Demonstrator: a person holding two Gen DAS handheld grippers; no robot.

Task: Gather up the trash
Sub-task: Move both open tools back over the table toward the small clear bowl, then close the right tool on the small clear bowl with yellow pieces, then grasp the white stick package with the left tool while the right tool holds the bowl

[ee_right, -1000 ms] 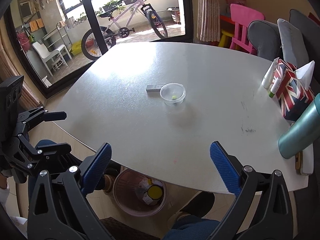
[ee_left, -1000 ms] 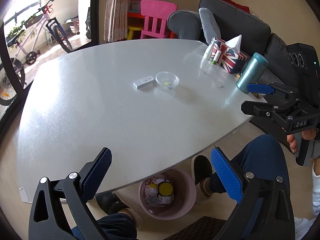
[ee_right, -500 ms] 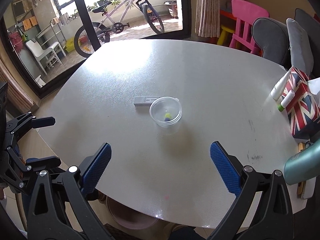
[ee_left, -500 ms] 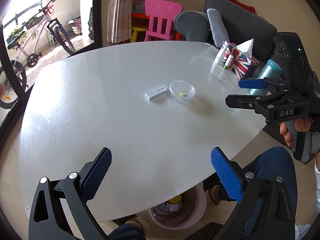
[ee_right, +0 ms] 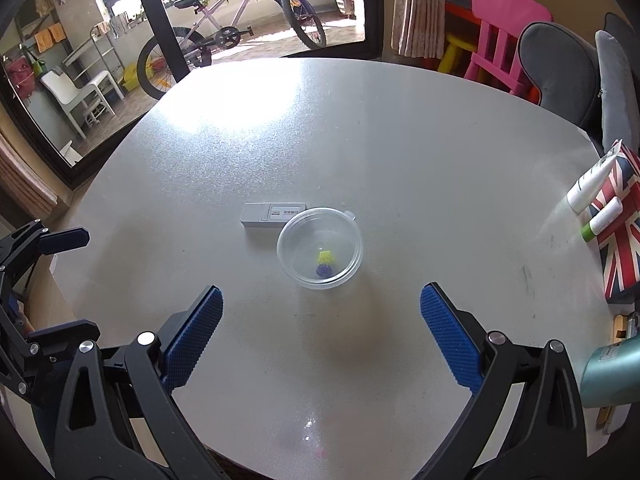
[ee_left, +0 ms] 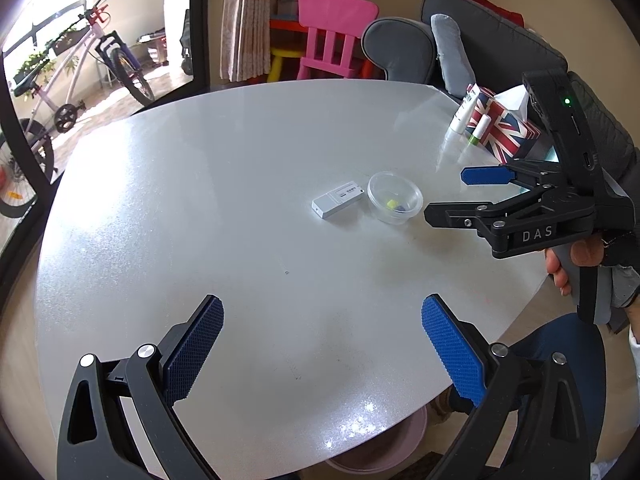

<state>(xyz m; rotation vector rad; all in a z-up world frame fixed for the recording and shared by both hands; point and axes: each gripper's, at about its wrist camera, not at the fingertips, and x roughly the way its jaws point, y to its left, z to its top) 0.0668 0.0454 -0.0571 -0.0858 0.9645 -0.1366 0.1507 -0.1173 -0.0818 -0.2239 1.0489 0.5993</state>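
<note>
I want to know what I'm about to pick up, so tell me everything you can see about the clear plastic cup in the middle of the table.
The clear plastic cup is small, round and shallow, of thin see-through plastic, with a small tab on its rim. It stands upright and open on the grey table, near the middle. Inside lie a yellow bit and a blue bit. A white box lies right beside it; whether they touch is unclear. The open right hand-held gripper points at it without touching.

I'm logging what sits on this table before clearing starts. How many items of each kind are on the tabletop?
Clear plastic cup: 1
White rectangular box: 1
White tubes leaning at the flag box: 2
Flag-print tissue box: 1
Teal bottle: 1
Total: 6. Small items at the right edge, near the bottle, are too unclear to count.
</note>
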